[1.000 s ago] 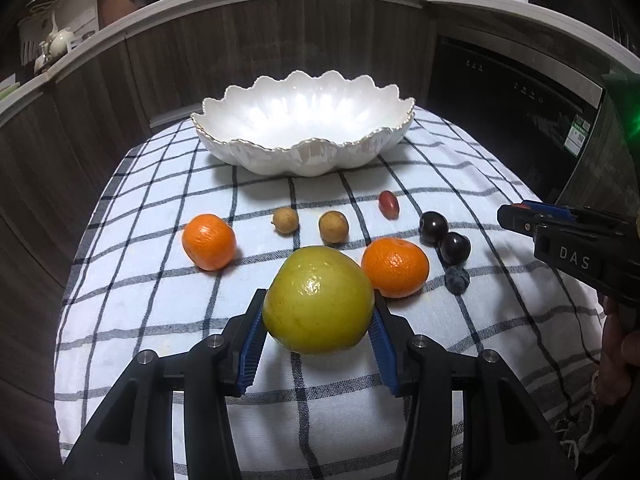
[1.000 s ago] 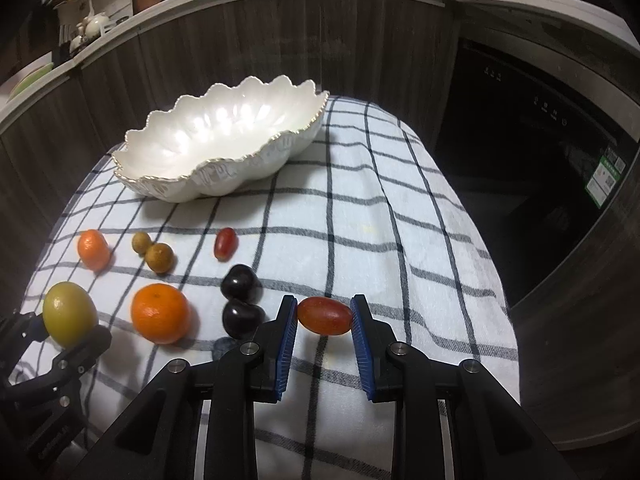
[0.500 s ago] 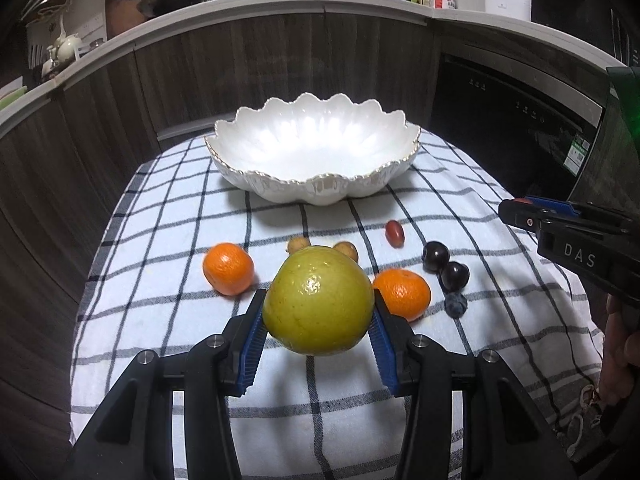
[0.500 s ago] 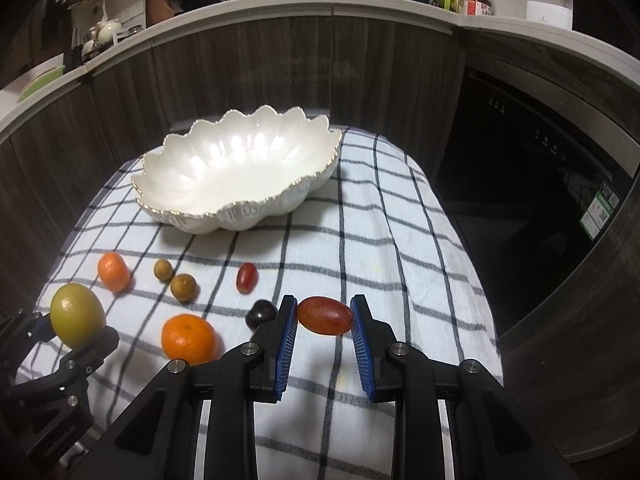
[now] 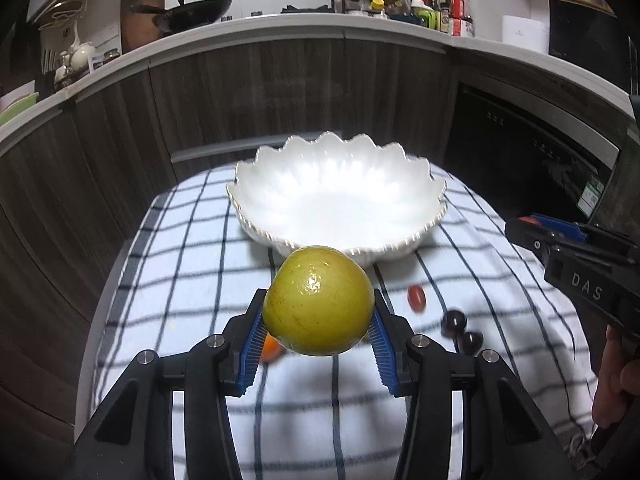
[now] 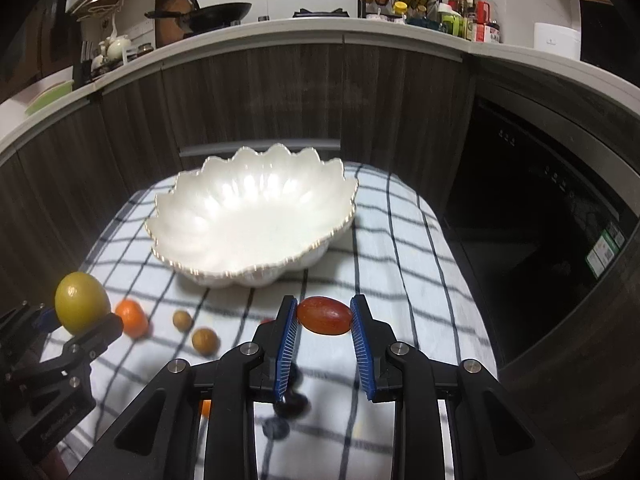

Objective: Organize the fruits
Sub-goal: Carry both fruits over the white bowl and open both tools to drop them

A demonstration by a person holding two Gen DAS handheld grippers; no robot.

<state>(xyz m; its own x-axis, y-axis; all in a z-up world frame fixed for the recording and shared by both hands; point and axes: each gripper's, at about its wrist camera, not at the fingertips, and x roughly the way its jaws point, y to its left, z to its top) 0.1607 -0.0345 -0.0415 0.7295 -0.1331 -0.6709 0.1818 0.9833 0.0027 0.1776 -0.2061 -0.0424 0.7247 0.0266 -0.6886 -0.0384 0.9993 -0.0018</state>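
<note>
My left gripper (image 5: 318,334) is shut on a large yellow-green fruit (image 5: 319,300) and holds it in the air, short of the white scalloped bowl (image 5: 280,200). My right gripper (image 6: 325,322) is shut on a red grape (image 6: 325,315), also raised in front of the bowl (image 6: 192,216). The bowl is empty. The left gripper with its fruit (image 6: 82,302) shows at the left of the right wrist view. The right gripper's body (image 5: 576,264) shows at the right of the left wrist view.
On the checked cloth (image 6: 404,264) lie an orange (image 6: 131,318), two small brown fruits (image 6: 204,340), dark cherries (image 5: 454,320), a red grape (image 5: 416,298) and a blueberry (image 6: 277,428). A dark cabinet front (image 5: 280,92) stands behind; a dishwasher (image 6: 540,216) stands at right.
Both grippers have lifted with their fruits and moved toward the bowl. The fruits on the cloth now sit lower and partly hidden behind the fingers.
</note>
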